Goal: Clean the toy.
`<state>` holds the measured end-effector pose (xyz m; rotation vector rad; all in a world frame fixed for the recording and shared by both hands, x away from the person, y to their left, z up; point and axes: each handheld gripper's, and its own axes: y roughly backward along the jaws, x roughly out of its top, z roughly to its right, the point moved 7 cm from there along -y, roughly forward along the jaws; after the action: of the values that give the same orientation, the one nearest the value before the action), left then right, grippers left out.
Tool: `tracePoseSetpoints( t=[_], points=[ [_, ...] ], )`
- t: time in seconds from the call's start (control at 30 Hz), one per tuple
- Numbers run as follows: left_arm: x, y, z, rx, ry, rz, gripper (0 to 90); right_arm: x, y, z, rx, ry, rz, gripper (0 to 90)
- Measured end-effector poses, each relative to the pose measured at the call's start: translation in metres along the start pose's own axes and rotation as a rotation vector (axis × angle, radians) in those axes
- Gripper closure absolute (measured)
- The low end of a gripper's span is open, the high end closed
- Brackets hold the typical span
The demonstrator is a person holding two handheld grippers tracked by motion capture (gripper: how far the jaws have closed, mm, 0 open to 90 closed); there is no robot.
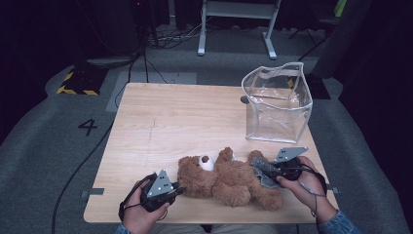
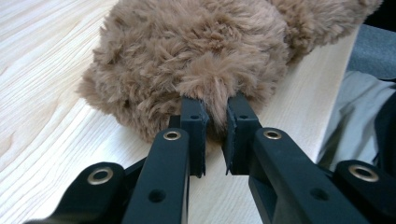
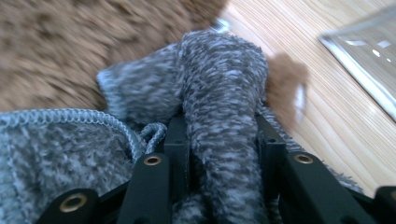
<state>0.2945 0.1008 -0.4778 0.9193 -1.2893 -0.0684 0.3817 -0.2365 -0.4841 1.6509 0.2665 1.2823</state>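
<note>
Left tongs (image 2: 215, 133) nearly closed, pinching a tuft of the bear's (image 1: 226, 178) fur at its head. Right tongs (image 3: 219, 140) clamped on the grey knit garment (image 3: 219, 93) by the bear's leg. Bear lies on the worktop (image 1: 170, 122), near edge.

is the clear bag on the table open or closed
Open. In the high view the clear bag stands upright on the table with its top rim spread wide, and nothing shows inside.

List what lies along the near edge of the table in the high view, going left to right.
Left gripper, pinching fur on the teddy bear's head → teddy bear, lying on the table → grey knitted garment → right gripper, shut on that garment.
</note>
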Motion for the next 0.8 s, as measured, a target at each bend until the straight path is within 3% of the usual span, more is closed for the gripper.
tracePoseSetpoints(
  t=[0.1,0.23,0.33,0.4,0.47,0.57,0.6,0.63,0.67,0.7,0.8],
  points=[
    [-0.001,-0.001,0.001,-0.002,-0.002,-0.009,80.3,-0.012,0.010,0.015,-0.060,-0.005,-0.040,65.8],
    [-0.001,-0.002,0.000,0.000,0.017,-0.003,80.1,-0.019,0.020,0.028,-0.100,-0.027,-0.041,65.8],
    [0.001,-0.002,0.001,0.003,0.009,0.002,80.1,-0.015,0.037,0.031,-0.116,-0.053,0.009,65.8],
    [0.004,-0.001,0.004,-0.013,-0.003,0.016,80.2,0.004,0.059,0.024,-0.130,-0.009,0.088,65.7],
    [0.006,0.000,0.007,-0.017,-0.007,0.021,80.2,0.009,0.063,0.021,-0.128,0.005,0.102,65.6],
    [0.013,0.001,0.013,-0.027,-0.026,0.043,80.2,0.042,0.082,-0.006,-0.085,0.045,0.194,65.4],
    [0.017,0.000,0.018,-0.036,-0.031,0.057,80.3,0.062,0.086,-0.029,-0.041,0.090,0.232,65.4],
    [0.017,0.000,0.018,-0.036,-0.031,0.057,80.3,0.062,0.086,-0.029,-0.041,0.090,0.232,65.4],
    [0.019,0.000,0.020,-0.038,-0.041,0.060,80.3,0.079,0.082,-0.051,-0.002,0.158,0.254,65.2],
    [0.019,0.000,0.020,-0.038,-0.041,0.060,80.3,0.079,0.082,-0.051,-0.002,0.158,0.254,65.2],
    [0.021,-0.001,0.022,-0.039,-0.043,0.064,80.4,0.099,0.062,-0.084,0.087,0.228,0.255,65.1]
  ],
)
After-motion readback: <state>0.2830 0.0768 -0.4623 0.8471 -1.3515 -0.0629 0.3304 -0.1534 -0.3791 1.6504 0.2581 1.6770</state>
